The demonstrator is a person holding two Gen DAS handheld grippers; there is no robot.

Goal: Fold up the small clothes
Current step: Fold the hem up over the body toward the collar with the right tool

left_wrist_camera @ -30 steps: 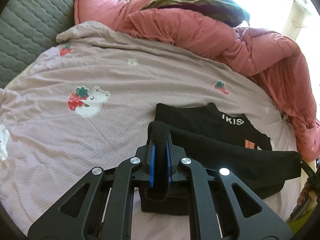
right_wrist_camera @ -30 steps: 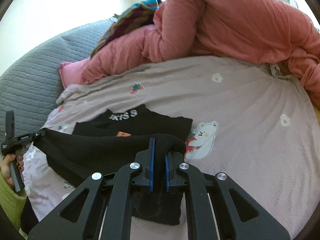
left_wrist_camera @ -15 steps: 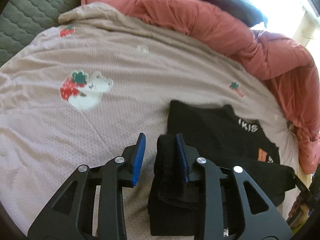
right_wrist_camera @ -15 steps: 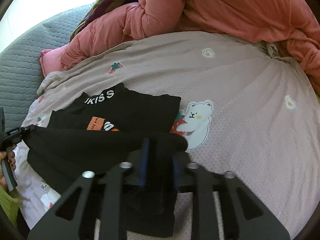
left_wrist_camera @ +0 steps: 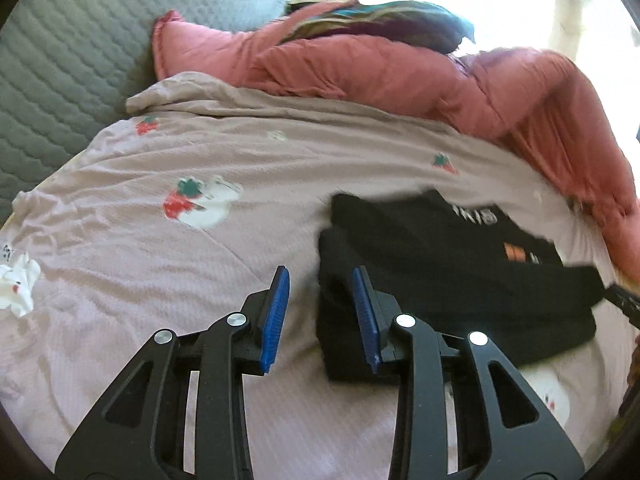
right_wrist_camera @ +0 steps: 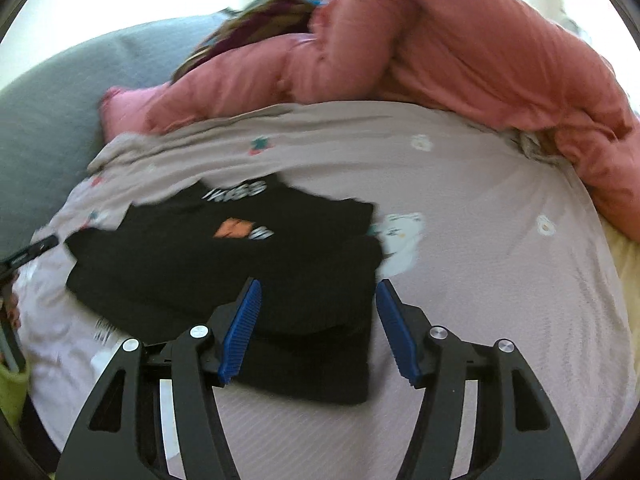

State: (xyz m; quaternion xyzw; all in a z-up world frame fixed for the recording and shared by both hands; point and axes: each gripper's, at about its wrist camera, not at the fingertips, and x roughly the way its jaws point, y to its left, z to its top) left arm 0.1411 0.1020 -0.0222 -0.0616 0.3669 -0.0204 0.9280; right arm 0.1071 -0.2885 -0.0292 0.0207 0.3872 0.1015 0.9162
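A small black garment (left_wrist_camera: 440,264) with white letters and an orange patch lies folded on the pale pink bed sheet (left_wrist_camera: 200,264). It also shows in the right wrist view (right_wrist_camera: 248,264). My left gripper (left_wrist_camera: 320,280) is open and empty, just left of the garment's left edge; its right finger sits over the black cloth. My right gripper (right_wrist_camera: 318,292) is open and empty, its jaws standing apart above the garment's right front corner. The garment's lower folded layer lies flat on the sheet.
A bunched pink duvet (left_wrist_camera: 400,76) with a striped cloth (left_wrist_camera: 380,28) on top lies along the back and right. A grey quilted headboard (left_wrist_camera: 52,64) is at the left. The sheet (right_wrist_camera: 500,240) carries bear and strawberry prints. The other gripper's tip (right_wrist_camera: 28,252) shows at the left edge.
Both grippers were shut on the black garment's folded edge one second ago. Both have opened and let it go; the fold now lies on the sheet. Both grippers pulled back slightly.
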